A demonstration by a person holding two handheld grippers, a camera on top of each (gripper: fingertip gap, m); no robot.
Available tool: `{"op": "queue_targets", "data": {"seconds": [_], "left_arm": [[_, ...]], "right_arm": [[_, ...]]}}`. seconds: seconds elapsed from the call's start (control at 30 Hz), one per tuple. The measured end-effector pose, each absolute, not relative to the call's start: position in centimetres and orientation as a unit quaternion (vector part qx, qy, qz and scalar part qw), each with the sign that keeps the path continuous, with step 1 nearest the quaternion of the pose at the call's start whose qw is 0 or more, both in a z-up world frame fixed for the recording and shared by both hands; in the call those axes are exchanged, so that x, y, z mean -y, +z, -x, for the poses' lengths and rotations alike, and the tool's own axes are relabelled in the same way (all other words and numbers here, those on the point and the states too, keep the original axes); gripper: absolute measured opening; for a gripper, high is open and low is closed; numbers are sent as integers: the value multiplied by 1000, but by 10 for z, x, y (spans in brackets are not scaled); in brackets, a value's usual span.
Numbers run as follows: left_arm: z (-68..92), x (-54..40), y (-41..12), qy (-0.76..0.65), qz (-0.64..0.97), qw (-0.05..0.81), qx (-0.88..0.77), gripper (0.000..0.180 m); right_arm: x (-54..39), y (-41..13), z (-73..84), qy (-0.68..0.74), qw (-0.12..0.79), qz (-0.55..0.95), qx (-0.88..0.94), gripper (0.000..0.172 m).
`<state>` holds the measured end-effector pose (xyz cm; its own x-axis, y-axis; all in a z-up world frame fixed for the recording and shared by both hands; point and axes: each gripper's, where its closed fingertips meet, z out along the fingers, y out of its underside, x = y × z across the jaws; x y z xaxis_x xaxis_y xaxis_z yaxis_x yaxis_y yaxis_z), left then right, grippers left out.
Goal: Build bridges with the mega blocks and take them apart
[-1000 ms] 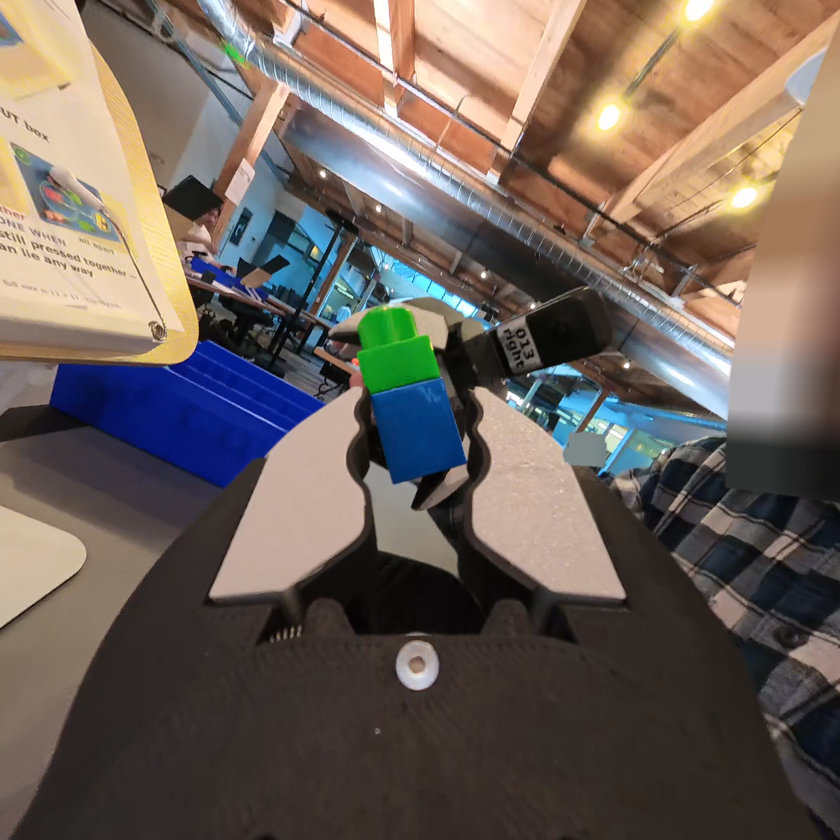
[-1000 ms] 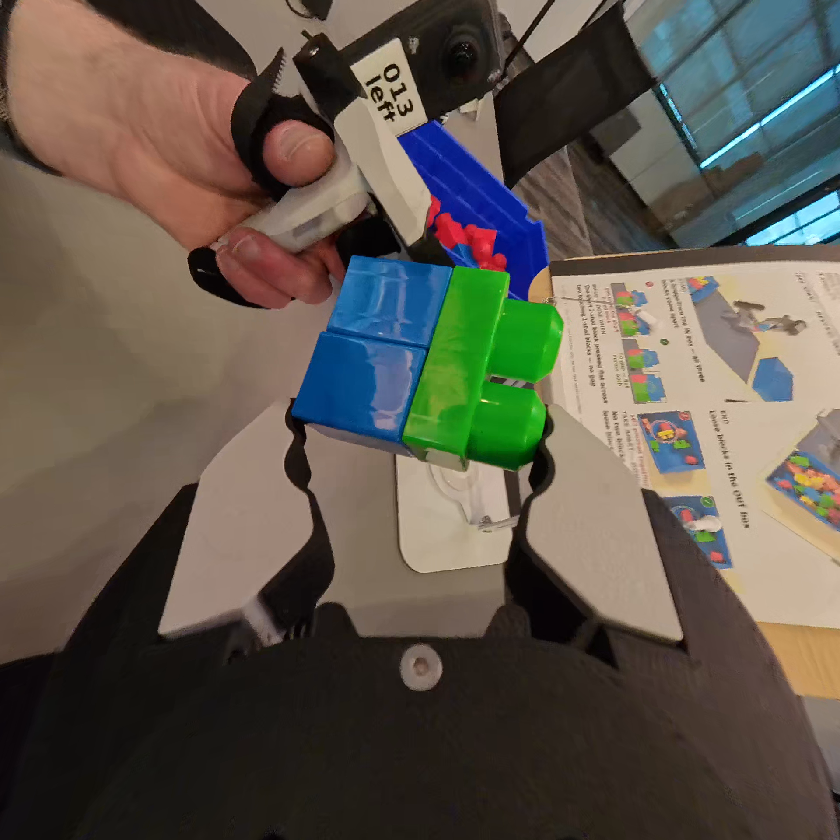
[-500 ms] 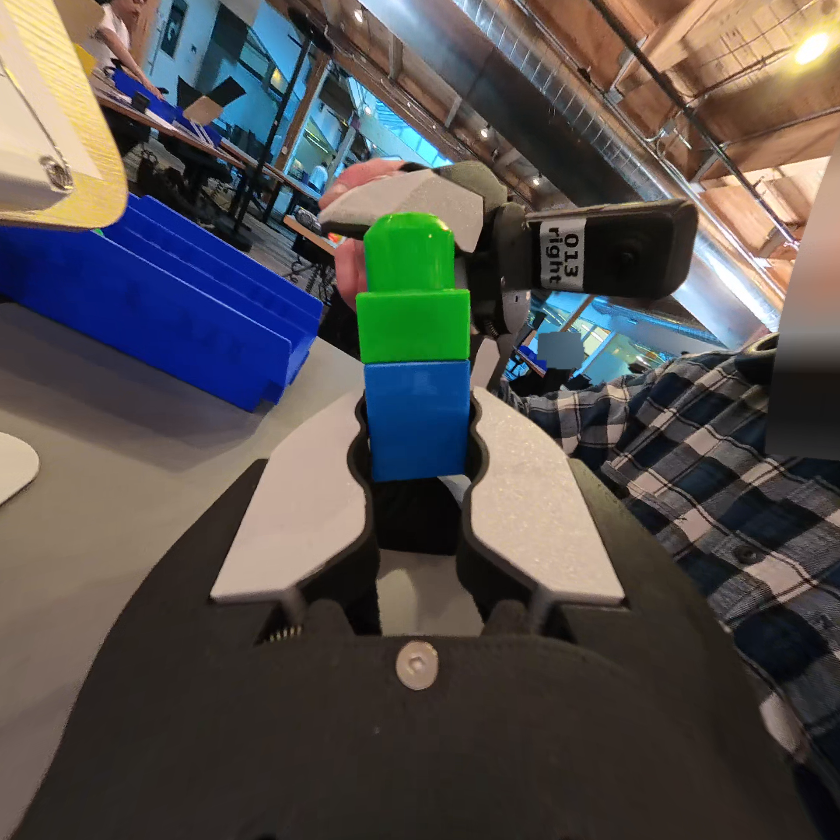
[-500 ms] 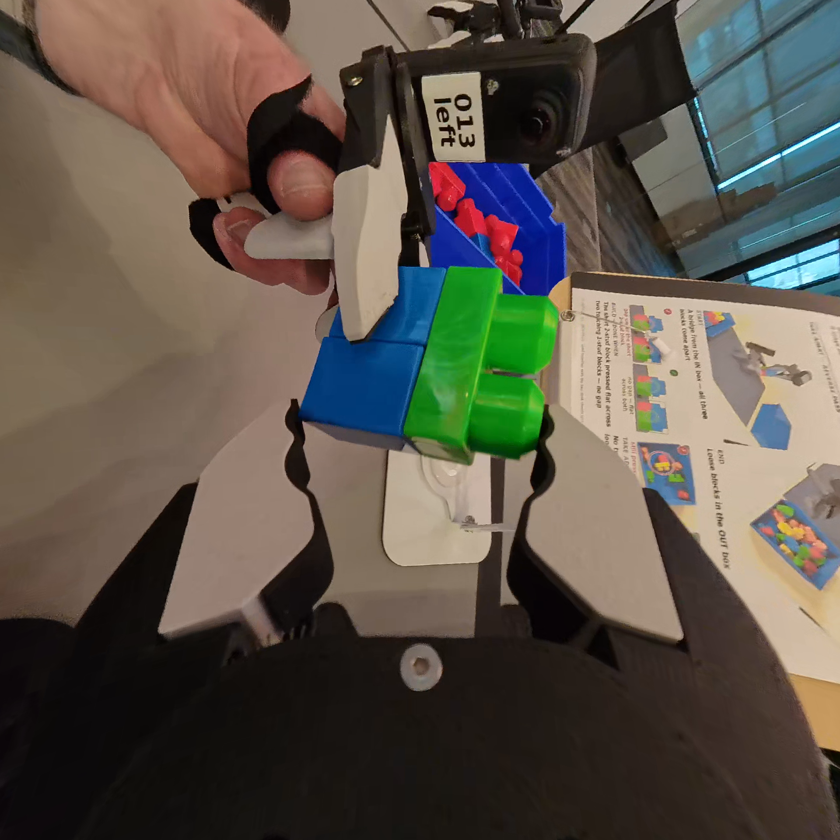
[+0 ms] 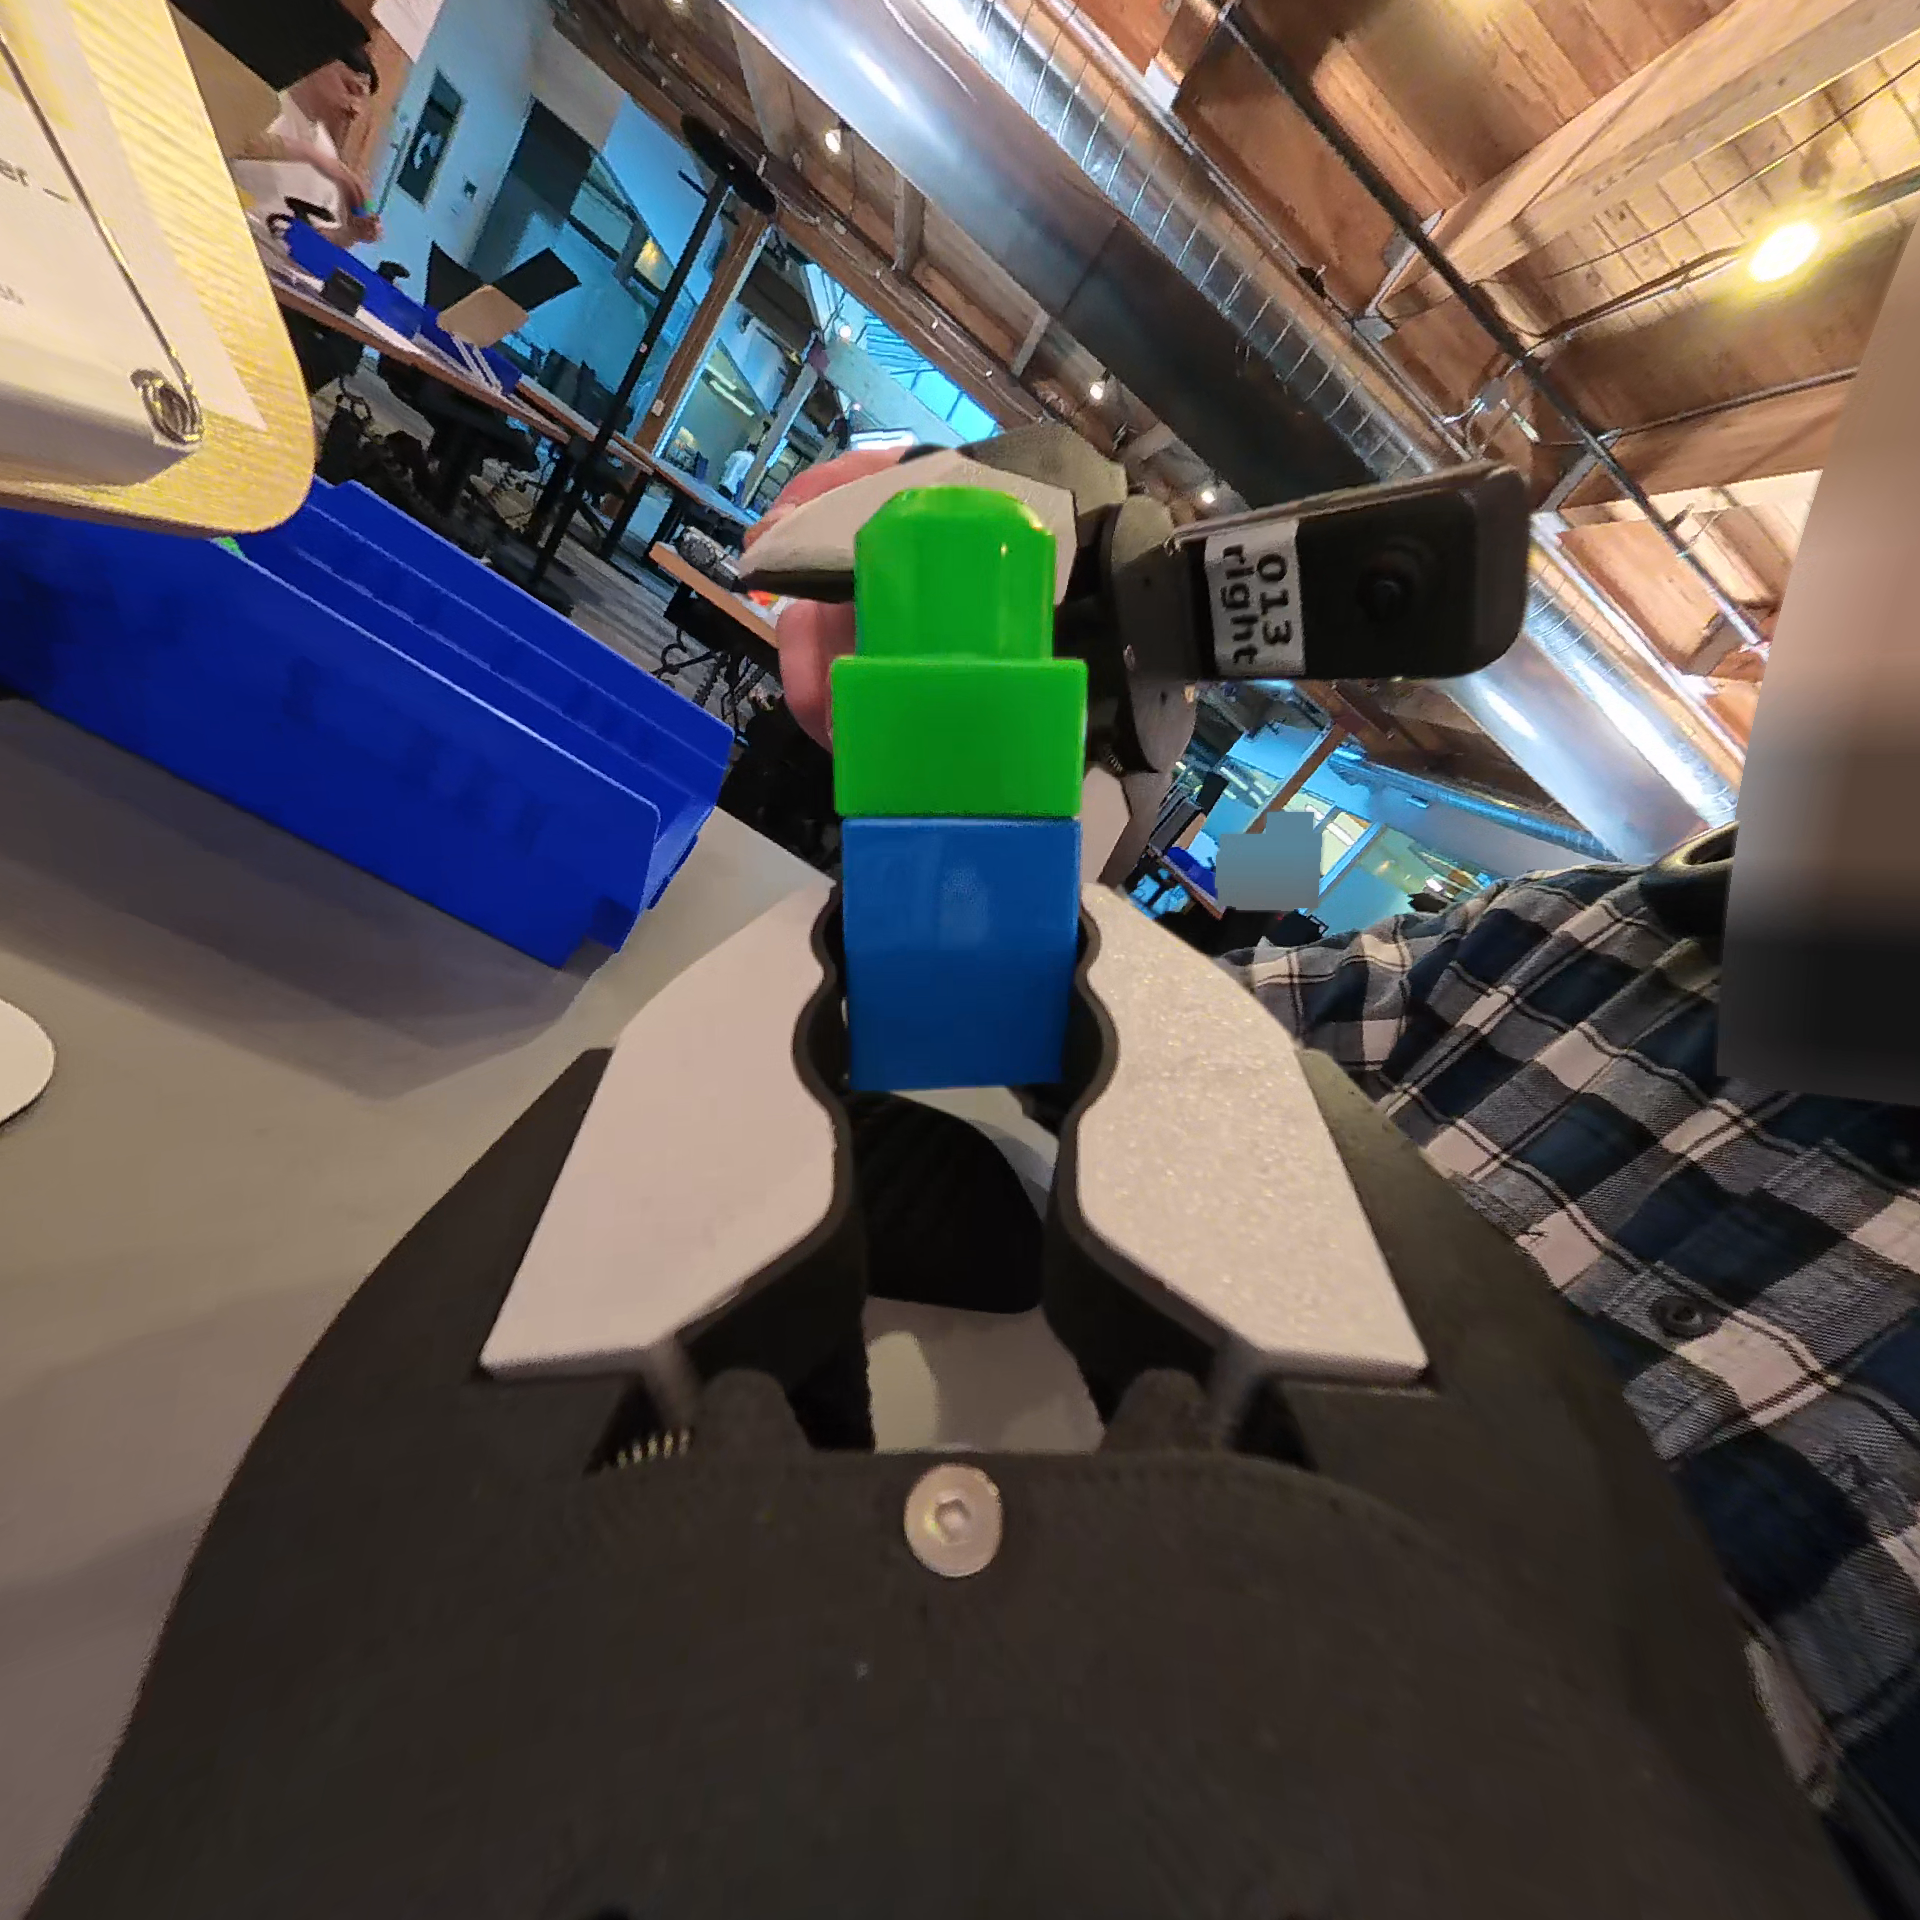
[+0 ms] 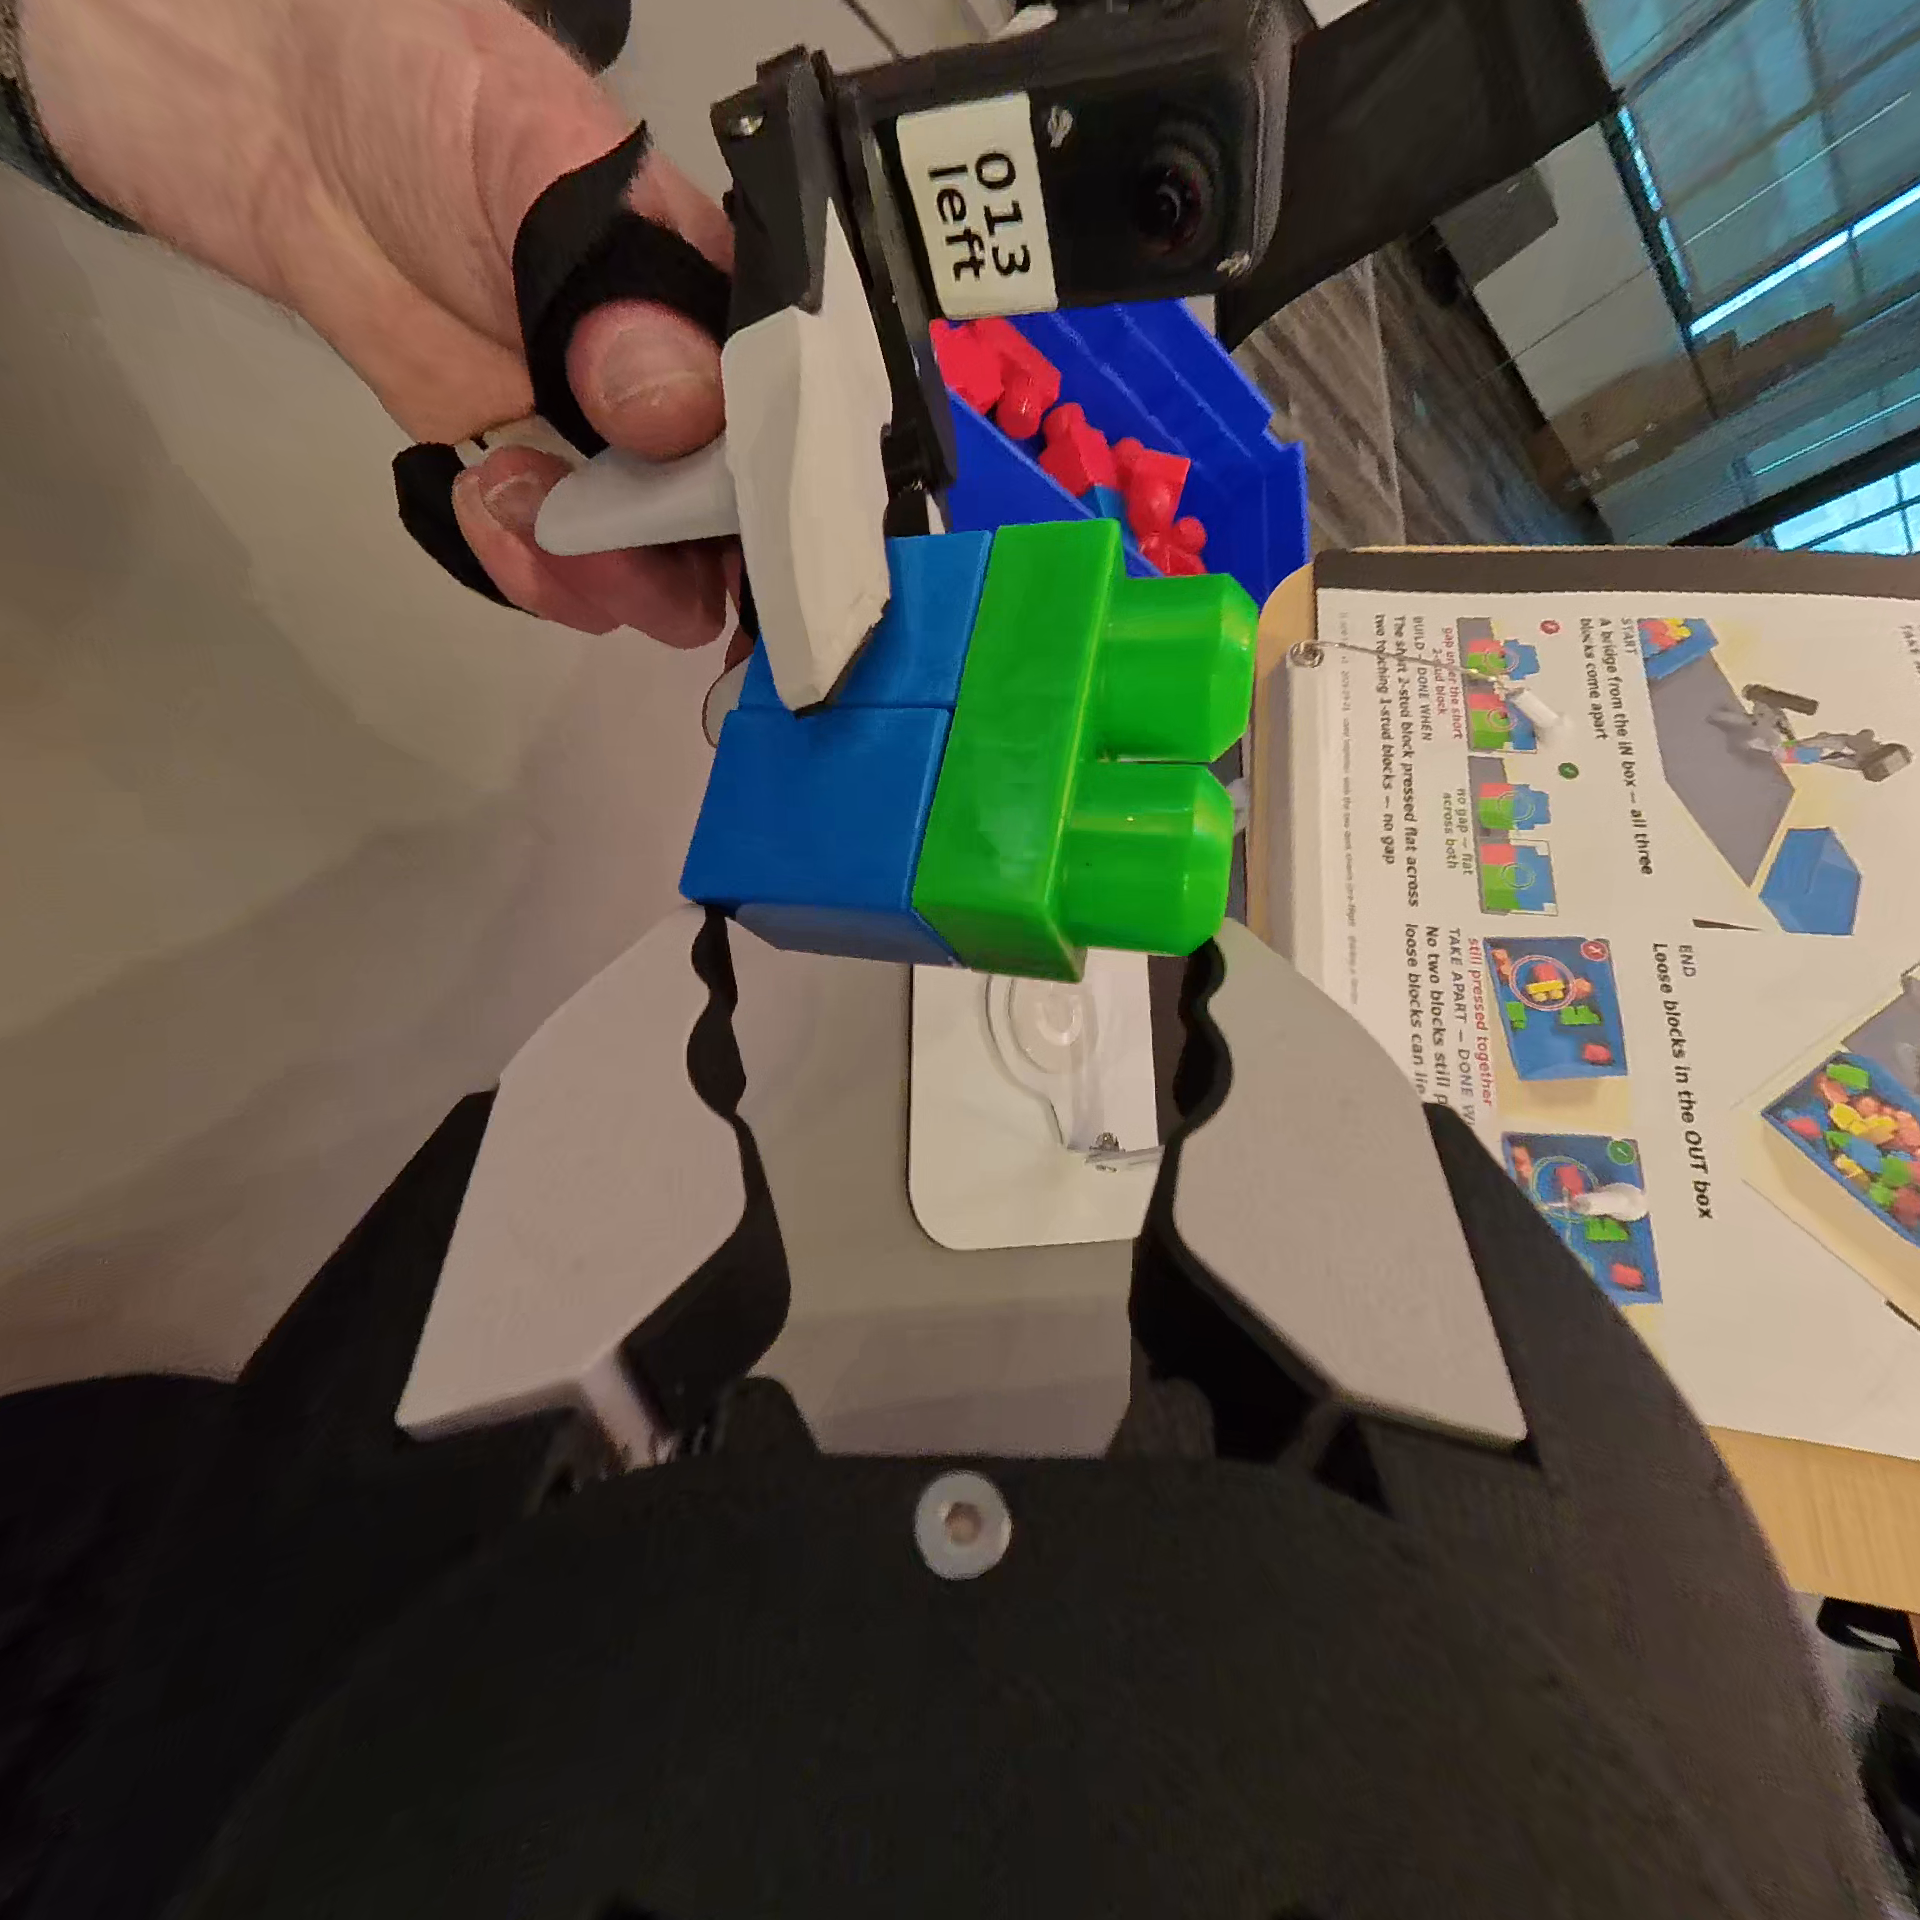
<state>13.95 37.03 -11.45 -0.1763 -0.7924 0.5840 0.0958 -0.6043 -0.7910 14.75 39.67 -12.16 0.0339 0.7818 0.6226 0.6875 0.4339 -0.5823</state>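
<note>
A small bridge of two blue blocks (image 6: 821, 821) under a green two-stud block (image 6: 1049, 769) is held in the air between both grippers. My left gripper (image 5: 956, 935) is shut on one blue block (image 5: 956, 956), with the green block (image 5: 956, 727) above it. In the right wrist view its finger (image 6: 810, 499) presses the far blue block. My right gripper (image 6: 956, 935) reaches the bridge lengthwise. One fingertip touches the near blue block's base and the other touches the green stud's top, only at the tips. Its finger (image 5: 800, 535) shows behind the stud in the left wrist view.
A blue bin (image 6: 1247, 457) with red blocks (image 6: 1070, 457) stands behind the bridge and also shows in the left wrist view (image 5: 312, 707). An instruction sheet on a wooden board (image 6: 1610, 831) lies at the right. A white plate (image 6: 1029, 1195) lies on the grey table below. A person's plaid sleeve (image 5: 1558, 1143) is at the right. Less than 4 cm separates the two grippers' tips. Between my right fingertips and the white plate (image 6: 1029, 1195) there is roughly 25 cm.
My right gripper's jaws have narrowed from wide open until the fingertips meet the two ends of the bridge. My left gripper has kept its hold and turned the bridge upright in its view.
</note>
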Motion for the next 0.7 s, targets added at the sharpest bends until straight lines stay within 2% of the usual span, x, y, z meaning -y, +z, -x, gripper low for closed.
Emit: {"op": "queue_targets", "data": {"seconds": [0.23,0.27,0.4,0.57,0.63,0.7], "left_arm": [[-138,-373,-117,-678,567,336,-327,37],[-138,-373,-117,-667,569,345,-336,37],[-137,-373,-119,-626,578,367,-374,37],[-140,-367,-125,-594,574,388,-409,37],[-144,-363,-127,-585,572,391,-421,38],[-145,-364,-130,-574,577,396,-425,37]], "right_arm": [[-399,-125,-147,52,474,536,697,82],[-396,-125,-148,65,463,539,701,76],[-388,-115,-157,132,428,559,698,85],[-381,-118,-153,212,385,590,678,69],[-376,-126,-150,230,360,595,681,51],[-373,-127,-148,267,344,602,669,44]]}}
